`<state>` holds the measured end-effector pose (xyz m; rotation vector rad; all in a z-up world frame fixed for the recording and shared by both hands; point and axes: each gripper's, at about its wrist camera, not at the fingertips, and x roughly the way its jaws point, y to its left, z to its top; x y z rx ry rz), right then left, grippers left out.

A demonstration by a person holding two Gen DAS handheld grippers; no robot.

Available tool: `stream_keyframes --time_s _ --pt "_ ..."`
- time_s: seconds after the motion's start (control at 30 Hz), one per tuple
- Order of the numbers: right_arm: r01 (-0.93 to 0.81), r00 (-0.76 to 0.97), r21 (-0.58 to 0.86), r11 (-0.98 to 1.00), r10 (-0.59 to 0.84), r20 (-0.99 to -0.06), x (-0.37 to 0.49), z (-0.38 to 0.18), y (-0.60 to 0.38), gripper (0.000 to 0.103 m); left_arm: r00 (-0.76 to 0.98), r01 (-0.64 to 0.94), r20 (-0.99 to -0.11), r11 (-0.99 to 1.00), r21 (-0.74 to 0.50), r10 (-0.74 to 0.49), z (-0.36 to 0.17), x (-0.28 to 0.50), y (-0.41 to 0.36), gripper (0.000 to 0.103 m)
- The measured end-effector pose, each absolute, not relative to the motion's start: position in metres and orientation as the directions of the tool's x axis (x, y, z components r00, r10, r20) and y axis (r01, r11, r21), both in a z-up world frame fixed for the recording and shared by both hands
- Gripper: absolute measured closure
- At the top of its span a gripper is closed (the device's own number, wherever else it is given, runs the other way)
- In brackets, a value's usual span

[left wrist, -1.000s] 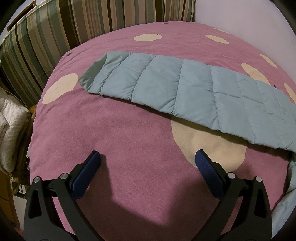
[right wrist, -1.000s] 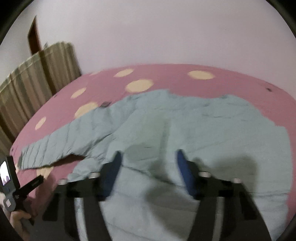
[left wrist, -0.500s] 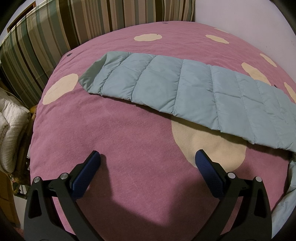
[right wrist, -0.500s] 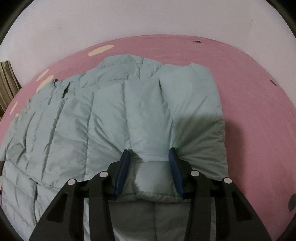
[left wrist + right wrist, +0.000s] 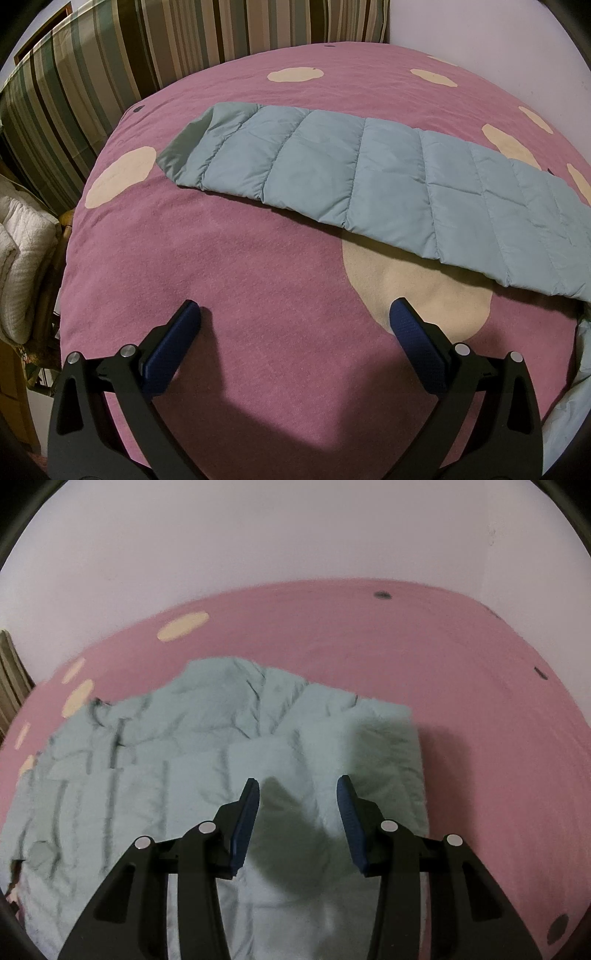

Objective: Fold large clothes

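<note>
Two hand-held grippers are in play: the right hand-held gripper (image 5: 297, 794) hangs half-open over the folded sleeve (image 5: 365, 746), gripping nothing; the left hand-held gripper (image 5: 295, 314) gapes wide above the bed (image 5: 258, 277). Beyond, the other sleeve (image 5: 369, 184) lies outstretched; pinch its cuff and fold inward flat.

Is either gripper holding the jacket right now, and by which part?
Neither. The left gripper hangs open over the bedspread, short of the sleeve. The right gripper hangs open above the jacket.

Right gripper (image 5: 298, 794) parted above teal quilted jacket (image 5: 207, 738), pink bedspread (image 5: 406, 638).
</note>
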<state>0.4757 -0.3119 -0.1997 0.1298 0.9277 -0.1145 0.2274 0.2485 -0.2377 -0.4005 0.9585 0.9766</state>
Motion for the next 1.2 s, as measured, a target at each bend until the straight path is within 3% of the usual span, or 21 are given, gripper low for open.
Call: stream_keyframes --time_s 0.27,0.4,0.6,1.2 --pt "0.149 0.575 0.020 0.989 -0.070 -0.815 0.472 -0.228 -0.317 0.057 0.211 -0.839 -0.830 0.531 0.117 0.516 -0.238 0.227 0.249 0.002" --pt "0.131 0.608 0.043 0.990 -0.046 -0.792 0.454 -0.208 -0.318 0.032 0.213 -0.839 -0.830 0.532 0.115 0.516 -0.237 0.226 0.248 0.002" --pt "0.040 0.658 0.031 0.999 -0.003 -0.753 0.408 -0.184 -0.302 0.031 0.214 -0.839 -0.830 0.532 0.114 0.515 -0.238 0.227 0.249 0.002" --pt "0.038 0.586 0.029 0.999 0.001 -0.810 0.397 -0.230 -0.296 0.027 0.229 -0.841 -0.834 0.533 0.089 0.502 -0.236 0.223 0.251 0.002"
